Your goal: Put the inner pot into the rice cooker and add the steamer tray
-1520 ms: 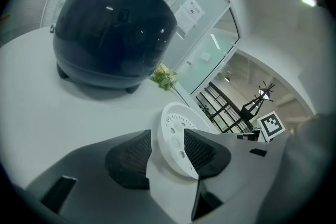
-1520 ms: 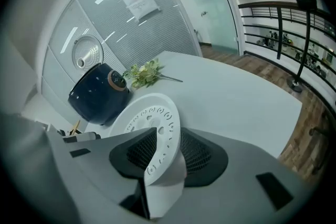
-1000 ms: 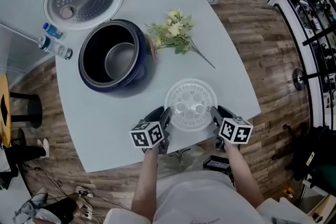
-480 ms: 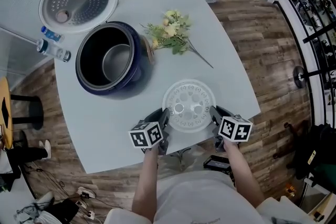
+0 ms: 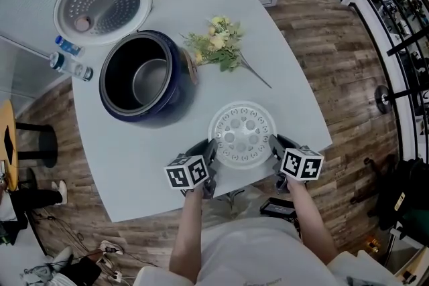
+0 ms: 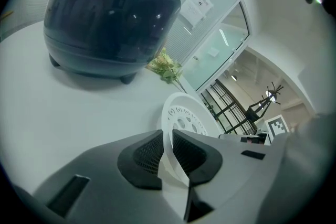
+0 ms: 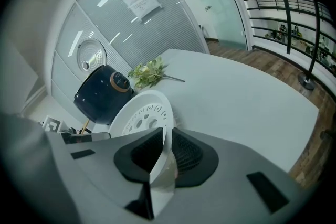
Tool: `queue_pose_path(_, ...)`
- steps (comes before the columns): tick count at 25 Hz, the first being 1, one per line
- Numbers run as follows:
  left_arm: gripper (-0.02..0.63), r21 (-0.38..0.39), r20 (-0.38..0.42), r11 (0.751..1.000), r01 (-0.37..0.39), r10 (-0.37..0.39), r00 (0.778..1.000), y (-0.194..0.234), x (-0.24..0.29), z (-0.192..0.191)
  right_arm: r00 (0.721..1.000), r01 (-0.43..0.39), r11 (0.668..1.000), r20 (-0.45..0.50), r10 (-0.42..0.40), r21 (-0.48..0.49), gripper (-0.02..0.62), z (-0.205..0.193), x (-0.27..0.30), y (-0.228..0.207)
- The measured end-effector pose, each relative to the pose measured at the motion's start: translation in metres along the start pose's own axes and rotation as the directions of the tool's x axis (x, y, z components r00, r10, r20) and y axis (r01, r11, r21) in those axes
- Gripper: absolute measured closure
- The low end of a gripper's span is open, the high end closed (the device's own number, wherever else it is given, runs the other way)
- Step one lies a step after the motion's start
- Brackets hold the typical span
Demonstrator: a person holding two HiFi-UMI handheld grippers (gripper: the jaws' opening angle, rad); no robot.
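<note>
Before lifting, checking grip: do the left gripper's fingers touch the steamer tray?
Touching: the left gripper view shows the fingers, which have just been closing, pressing the steamer tray rim.

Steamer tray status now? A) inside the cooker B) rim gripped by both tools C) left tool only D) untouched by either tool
B: the left tool and right tool have just been closing their jaws on opposite sides of the tray rim, pads pressing it.
</note>
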State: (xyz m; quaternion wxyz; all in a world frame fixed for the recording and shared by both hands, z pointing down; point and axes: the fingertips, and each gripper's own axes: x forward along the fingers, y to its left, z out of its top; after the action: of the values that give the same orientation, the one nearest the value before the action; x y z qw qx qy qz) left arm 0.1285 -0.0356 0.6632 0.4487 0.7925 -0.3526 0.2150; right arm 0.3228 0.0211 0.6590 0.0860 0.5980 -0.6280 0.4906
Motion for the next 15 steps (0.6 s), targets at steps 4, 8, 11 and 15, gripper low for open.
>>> queue_pose_path(4, 0.555, 0.003, 0.032, 1.0, 0.008, -0.008, 0.999, -0.009, -0.012, 0.012, 1.0, -0.011, 1.0, 0.018, 0.011, -0.015, 0.529, 0.007, -0.006, 0.006)
queue_pose_path(8, 0.555, 0.036, 0.056, 0.999, 0.016, -0.018, 0.998, -0.019, -0.024, 0.024, 0.998, -0.027, 0.999, 0.05, 0.028, -0.021, 0.531, 0.018, -0.015, 0.015)
queue_pose_path(11, 0.557, 0.045, 0.08, 0.999, 0.017, -0.02, 0.997, -0.023, -0.032, 0.032, 0.997, -0.035, 0.999, 0.073, 0.037, -0.027, 0.531, 0.024, -0.019, 0.022)
queue_pose_path(15, 0.56, 0.049, 0.114, 0.998, 0.031, -0.037, 0.993, -0.03, -0.043, 0.045, 0.993, -0.042, 0.999, 0.111, 0.044, -0.026, 0.531, 0.034, -0.028, 0.034)
